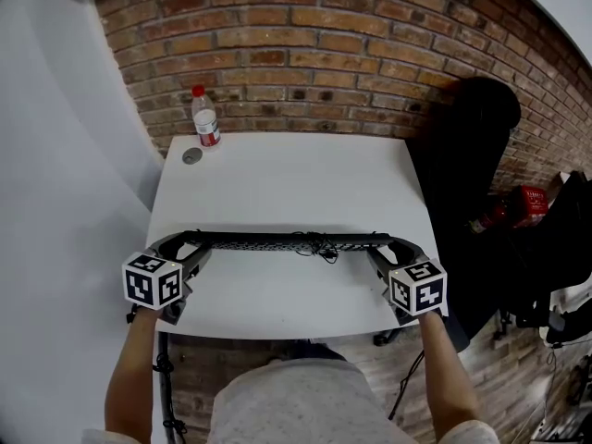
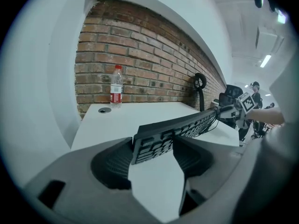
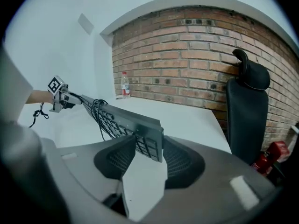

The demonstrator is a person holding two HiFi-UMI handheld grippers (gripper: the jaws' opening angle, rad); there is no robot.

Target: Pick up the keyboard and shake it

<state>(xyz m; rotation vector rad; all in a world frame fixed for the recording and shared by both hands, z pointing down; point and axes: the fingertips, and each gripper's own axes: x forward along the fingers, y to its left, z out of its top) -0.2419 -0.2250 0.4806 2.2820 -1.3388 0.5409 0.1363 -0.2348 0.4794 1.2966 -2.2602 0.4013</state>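
A long black keyboard (image 1: 277,241) stands on its long edge over the front part of the white table (image 1: 277,178), with its cable bunched near the middle (image 1: 320,246). My left gripper (image 1: 190,244) is shut on its left end, my right gripper (image 1: 389,246) on its right end. In the left gripper view the keyboard (image 2: 187,124) runs away to the right from between the jaws (image 2: 153,146), and both pads touch it. The right gripper view shows its other end (image 3: 122,120) clamped between the jaws (image 3: 148,148). Whether its lower edge touches the table I cannot tell.
A water bottle with a red label (image 1: 204,118) and a small grey disc (image 1: 191,155) sit at the table's far left corner by the brick wall. A black office chair (image 1: 467,174) stands at the right, with a red object (image 1: 524,202) behind it.
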